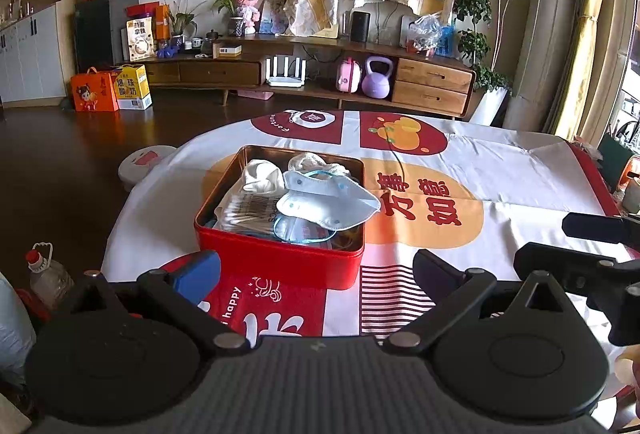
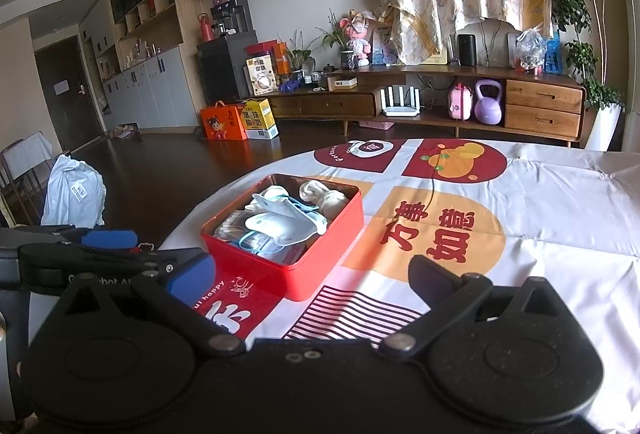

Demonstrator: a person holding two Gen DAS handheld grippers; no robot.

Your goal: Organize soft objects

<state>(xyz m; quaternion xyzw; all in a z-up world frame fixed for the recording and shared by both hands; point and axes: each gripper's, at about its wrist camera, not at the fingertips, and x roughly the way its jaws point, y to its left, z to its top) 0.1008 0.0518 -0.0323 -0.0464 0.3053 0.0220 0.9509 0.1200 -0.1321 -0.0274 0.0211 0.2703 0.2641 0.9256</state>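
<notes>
Background items beyond the covered round table

Far wall: long wooden sideboard (image 2: pixel 420 102) holding a lilac kettlebell (image 2: pixel 488 104), pink case (image 2: pixel 460 106) and white router (image 2: pixel 400 102). Orange gift box (image 2: pixel 222 122) on the dark floor, far left. Leafy potted tree (image 2: pixel 592 14) far right.

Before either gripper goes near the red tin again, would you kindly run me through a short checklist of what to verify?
1. Left gripper open and holding nothing: ok.
2. Right gripper open and holding nothing: ok.
3. Soft items inside the red tin: not ok; the white face mask on top pokes over the right rim.
4. White socks in the tin's far part: ok.
5. No loose soft items on the visible tablecloth: ok.
6. Room for the lid to shut: cannot tell; no lid is in view and the pile reaches above the rim.
</notes>
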